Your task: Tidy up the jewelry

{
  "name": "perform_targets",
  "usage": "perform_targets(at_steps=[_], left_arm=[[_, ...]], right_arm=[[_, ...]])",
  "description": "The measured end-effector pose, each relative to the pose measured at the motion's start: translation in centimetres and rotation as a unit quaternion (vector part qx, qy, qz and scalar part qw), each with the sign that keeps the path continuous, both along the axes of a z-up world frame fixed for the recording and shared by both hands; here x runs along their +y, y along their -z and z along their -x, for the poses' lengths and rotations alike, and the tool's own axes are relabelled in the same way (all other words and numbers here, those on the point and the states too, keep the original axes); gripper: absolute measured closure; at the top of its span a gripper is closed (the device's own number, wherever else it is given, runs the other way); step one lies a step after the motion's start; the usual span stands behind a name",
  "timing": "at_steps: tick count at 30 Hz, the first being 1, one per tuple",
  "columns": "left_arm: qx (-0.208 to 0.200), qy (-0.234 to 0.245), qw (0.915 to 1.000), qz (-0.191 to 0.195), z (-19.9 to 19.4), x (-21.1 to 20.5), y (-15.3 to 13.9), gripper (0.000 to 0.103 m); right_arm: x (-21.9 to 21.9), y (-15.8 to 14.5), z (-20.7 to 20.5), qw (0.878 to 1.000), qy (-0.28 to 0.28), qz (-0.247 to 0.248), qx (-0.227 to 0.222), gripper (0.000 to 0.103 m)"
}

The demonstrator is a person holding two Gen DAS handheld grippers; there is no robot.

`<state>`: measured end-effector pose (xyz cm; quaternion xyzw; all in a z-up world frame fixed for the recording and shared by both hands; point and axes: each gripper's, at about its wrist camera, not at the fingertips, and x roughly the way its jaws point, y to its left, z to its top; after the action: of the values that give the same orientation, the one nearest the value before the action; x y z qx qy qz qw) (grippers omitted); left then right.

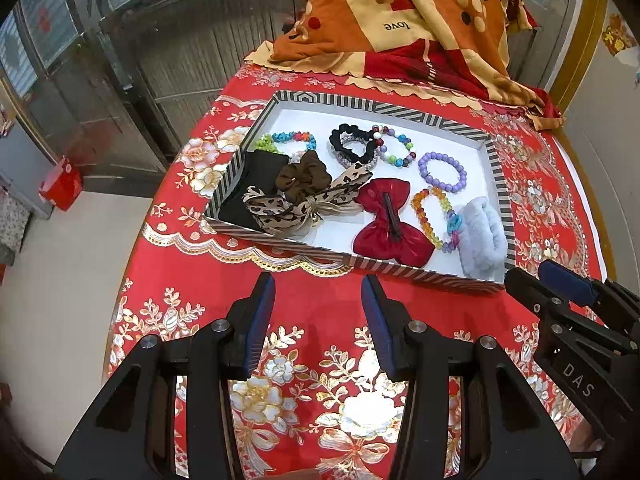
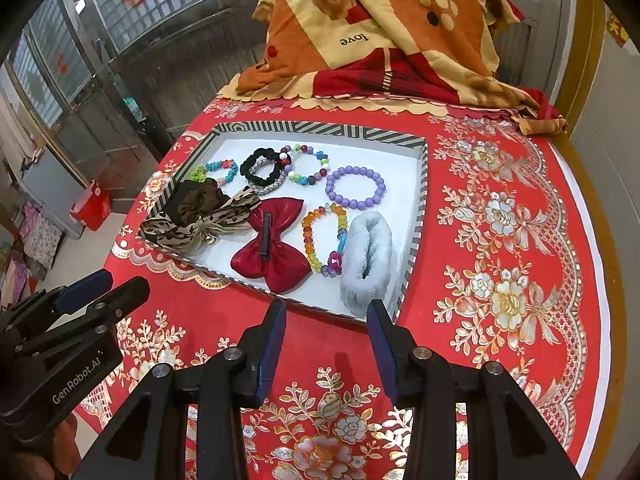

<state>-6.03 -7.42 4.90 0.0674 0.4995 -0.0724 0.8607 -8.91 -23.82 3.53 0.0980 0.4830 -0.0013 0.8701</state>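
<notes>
A striped tray (image 1: pixel 498 168) (image 2: pixel 416 224) with a white floor lies on the red tablecloth. It holds a purple bead bracelet (image 1: pixel 442 172) (image 2: pixel 355 187), several other bead bracelets, a red bow clip (image 1: pixel 388 220) (image 2: pixel 272 246), a leopard bow (image 1: pixel 296 204) (image 2: pixel 200 226), a brown scrunchie (image 1: pixel 304 176), a black scrunchie (image 1: pixel 352 144) (image 2: pixel 262 166) and a white fluffy scrunchie (image 1: pixel 480 236) (image 2: pixel 366 264). My left gripper (image 1: pixel 318 280) is open and empty, just in front of the tray. My right gripper (image 2: pixel 326 306) is open and empty at the tray's near edge, close to the white scrunchie.
A folded orange and red blanket (image 1: pixel 400 20) (image 2: pixel 380 32) lies at the table's far end. The table's left edge drops to the floor, where a red box (image 1: pixel 60 184) stands. Flowered tablecloth (image 2: pixel 500 240) stretches right of the tray.
</notes>
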Motion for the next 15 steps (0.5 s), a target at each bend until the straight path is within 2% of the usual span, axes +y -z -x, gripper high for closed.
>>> perform_targets(at_steps=[15], left_arm=[[0.000, 0.000, 1.0000, 0.001, -0.22, -0.13, 0.00, 0.059]], right_arm=[[-0.13, 0.27, -0.31, 1.000, -0.008, -0.002, 0.003, 0.062]])
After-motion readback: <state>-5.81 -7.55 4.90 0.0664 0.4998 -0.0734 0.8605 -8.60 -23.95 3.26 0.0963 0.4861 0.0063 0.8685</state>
